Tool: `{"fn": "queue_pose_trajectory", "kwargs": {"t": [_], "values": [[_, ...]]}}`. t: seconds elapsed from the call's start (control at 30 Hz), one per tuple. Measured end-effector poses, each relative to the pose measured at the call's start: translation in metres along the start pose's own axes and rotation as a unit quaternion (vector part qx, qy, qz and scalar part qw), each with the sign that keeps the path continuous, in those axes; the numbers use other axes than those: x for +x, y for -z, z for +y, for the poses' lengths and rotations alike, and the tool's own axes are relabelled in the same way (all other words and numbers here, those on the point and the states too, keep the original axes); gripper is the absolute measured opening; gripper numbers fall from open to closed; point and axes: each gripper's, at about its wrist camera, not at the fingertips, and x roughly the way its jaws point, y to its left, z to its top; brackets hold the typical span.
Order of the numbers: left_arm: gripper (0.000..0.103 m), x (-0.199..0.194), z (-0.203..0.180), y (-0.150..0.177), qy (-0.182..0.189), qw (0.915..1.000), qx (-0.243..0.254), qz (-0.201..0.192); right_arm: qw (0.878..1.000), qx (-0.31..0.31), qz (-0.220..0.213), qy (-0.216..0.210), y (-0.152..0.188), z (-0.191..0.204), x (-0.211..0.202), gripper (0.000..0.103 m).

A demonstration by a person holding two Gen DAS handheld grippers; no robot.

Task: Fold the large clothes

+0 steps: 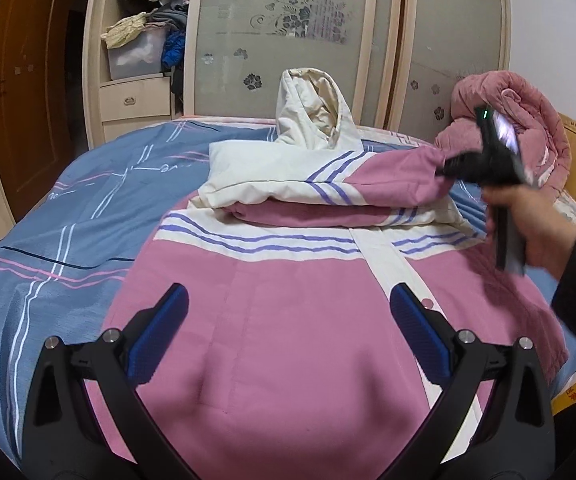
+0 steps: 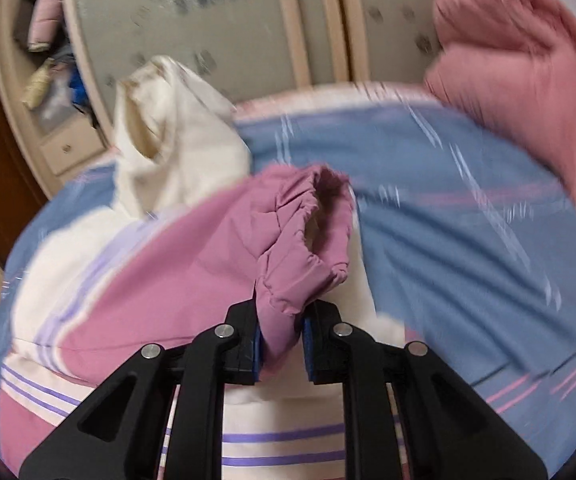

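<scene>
Right camera view: most of it is smeared, so the bed sheet [image 2: 447, 216] stripes look like streaks.
Sleeve cuff [image 2: 288, 256]: its end is tucked between the right gripper [image 2: 282, 336] pads and cannot be seen there.
Jacket [image 1: 272, 320]: its bottom part is cut off by the picture edge and covered by the left gripper [image 1: 288, 336] arms.
Right hand [image 1: 527, 220]: fuzzy, and its arm runs off the side.
Clothes on the shelf [image 1: 148, 20]: too small and jumbled to tell apart.
</scene>
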Motion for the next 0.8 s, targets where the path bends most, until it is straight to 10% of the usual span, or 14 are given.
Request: {"fn": "queue_pose_trajectory", "kwargs": {"t": [0.1,0.23,0.57,0.8], "values": [[0.101,0.004,-0.003,0.002,0.001,1.0,0.007,0.005,1.0,0.028,0.012,-0.001,0.014,-0.007,0.015,0.033],[0.101,0.009,-0.005,0.004,0.004,0.9998,0.012,0.016,0.999,0.032,0.002,-0.003,0.023,-0.014,0.0,0.082],[0.101,-0.004,0.009,0.008,-0.014,0.9997,0.003,0.02,0.988,-0.024,-0.138,-0.06,0.12,-0.017,-0.212,0.102],[0.101,-0.048,0.005,0.012,-0.01,0.9999,0.01,-0.008,0.983,-0.045,-0.174,-0.027,0.198,-0.033,-0.254,0.102]]}}
